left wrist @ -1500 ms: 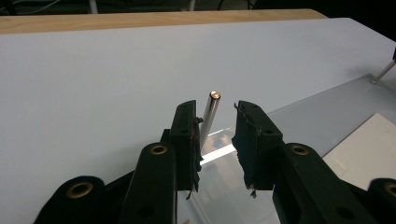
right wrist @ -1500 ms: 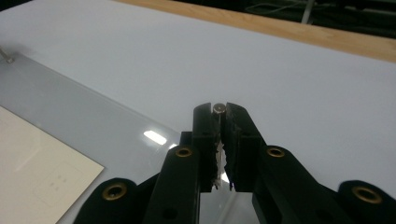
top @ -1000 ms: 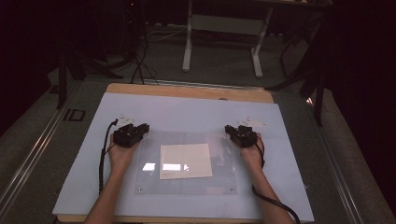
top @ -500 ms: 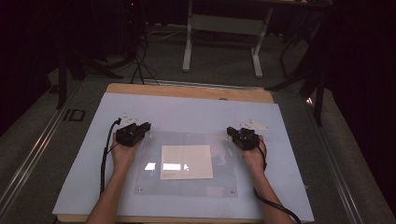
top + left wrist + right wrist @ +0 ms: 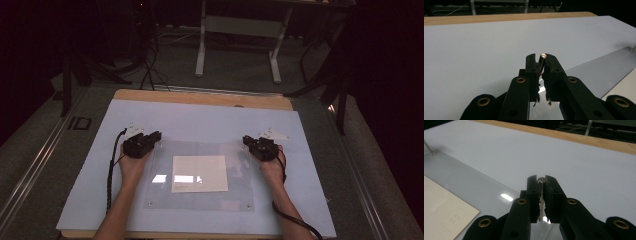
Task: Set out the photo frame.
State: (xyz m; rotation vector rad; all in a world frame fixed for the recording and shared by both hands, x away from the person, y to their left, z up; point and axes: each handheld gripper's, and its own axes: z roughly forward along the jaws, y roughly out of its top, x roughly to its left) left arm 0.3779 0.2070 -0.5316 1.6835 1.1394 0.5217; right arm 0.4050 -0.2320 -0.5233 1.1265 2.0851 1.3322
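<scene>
Pale table sheet [image 5: 200, 120], clear plate [image 5: 200, 200], dark room; both tongs [image 5: 541, 57] [image 5: 541, 180] clenched on corner screws.

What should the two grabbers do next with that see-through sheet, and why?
Probably lift both together, slowly and evenly. The left gripper pinches the left stud and the right gripper pinches the right stud, at the clear sheet's two far corners. The cream paper lies under the sheet, so raising that edge evenly should uncover it without twisting.
</scene>
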